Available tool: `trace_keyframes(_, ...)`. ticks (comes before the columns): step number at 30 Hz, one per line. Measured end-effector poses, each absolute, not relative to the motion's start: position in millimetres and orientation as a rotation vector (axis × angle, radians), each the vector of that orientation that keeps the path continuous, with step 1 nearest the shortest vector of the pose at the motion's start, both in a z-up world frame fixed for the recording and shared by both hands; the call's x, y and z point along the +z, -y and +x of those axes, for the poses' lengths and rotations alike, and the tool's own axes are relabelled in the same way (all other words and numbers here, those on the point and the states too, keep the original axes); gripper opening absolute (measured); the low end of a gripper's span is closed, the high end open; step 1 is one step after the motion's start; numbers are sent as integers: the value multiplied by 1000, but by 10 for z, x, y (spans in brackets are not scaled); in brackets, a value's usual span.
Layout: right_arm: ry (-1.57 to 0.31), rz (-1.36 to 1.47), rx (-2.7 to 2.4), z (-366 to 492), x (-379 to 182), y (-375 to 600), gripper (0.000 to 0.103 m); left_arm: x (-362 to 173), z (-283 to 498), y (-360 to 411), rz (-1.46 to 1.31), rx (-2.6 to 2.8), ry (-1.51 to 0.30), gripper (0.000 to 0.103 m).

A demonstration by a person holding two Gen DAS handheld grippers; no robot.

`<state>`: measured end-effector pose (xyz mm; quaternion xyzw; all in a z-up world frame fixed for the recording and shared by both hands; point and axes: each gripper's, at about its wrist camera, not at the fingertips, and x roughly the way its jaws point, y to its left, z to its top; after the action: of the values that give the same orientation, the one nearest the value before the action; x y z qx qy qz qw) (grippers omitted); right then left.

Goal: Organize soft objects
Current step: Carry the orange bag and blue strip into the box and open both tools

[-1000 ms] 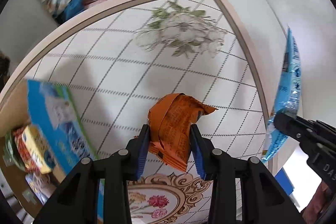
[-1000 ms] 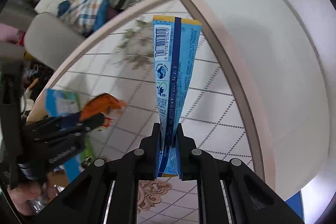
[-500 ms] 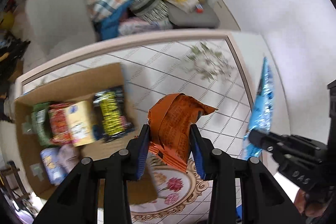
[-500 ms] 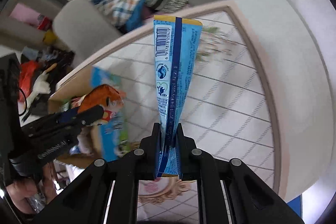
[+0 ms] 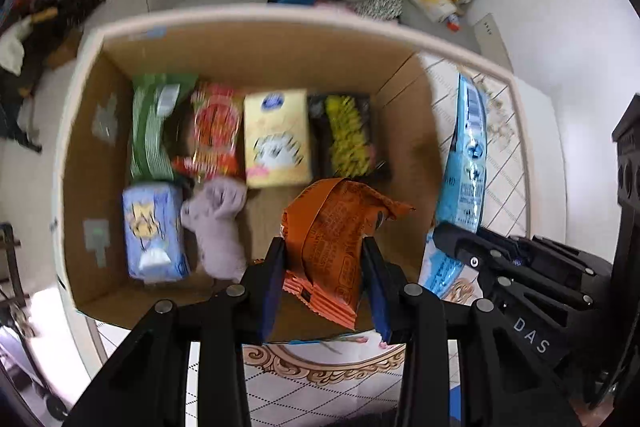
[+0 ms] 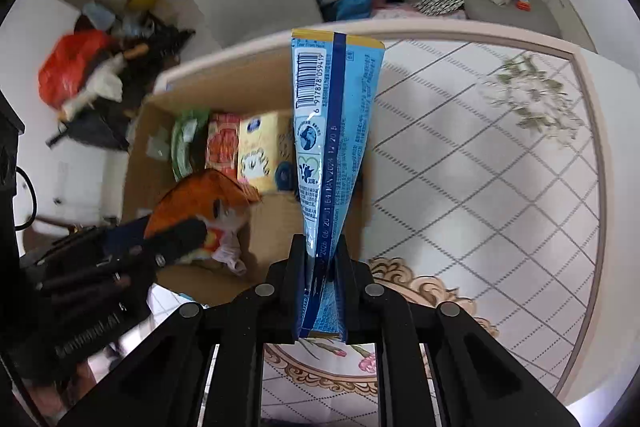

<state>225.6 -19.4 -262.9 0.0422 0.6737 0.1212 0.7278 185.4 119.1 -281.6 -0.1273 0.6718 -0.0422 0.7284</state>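
Cardboard box (image 5: 80, 155): it fills the left and centre of the left wrist view, open-topped and already lined with packets; you have bare floor only at lower centre, so a careless drop lands on the stock, not beside it.
Green packet (image 5: 150, 131): it leans at the upper left of the box, and a knock from your arm could tip it onto its neighbours.
Blue tissue pack (image 5: 154, 231): it lies at lower left with the grey plush toy (image 5: 220, 223) touching its right side; you could snag the toy if you come in low.
Red packet (image 5: 216, 135) and yellow pack (image 5: 278, 137): they sit side by side in the back row, with the black-and-yellow packet (image 5: 348, 139) to their right.
Orange snack bag (image 5: 332, 239): your left gripper (image 5: 326, 287) squeezes it at mid width, over the box's bare patch; the bag is crumpled and could cling to one pad on release, or burst if you press harder.
Blue pouch (image 6: 332, 147): your right gripper (image 6: 322, 291) pinches its lower end with jaws nearly closed; it stands tall and floppy at centre frame, over the box's right wall, and could fold, slip or fall onto the patterned tablecloth (image 6: 500, 187).
Collision: your two tools hang close together, so you risk bumping one into the other.
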Motion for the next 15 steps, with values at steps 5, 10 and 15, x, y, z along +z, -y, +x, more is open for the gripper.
trace_keyframes(5,-1530,41,242,2277,-2998,-19,14,-3161,1765,-1290,-344,-130,-1557,37)
trace_keyframes(10,-1563,36,221,2279,-3155,-96,15,-3295,1723,-1304,-341,-126,-1610,37)
trace_keyframes(15,-1570,19,201,2270,-3123,-100,48,-3294,1705,-1355,-357,-98,-1623,49)
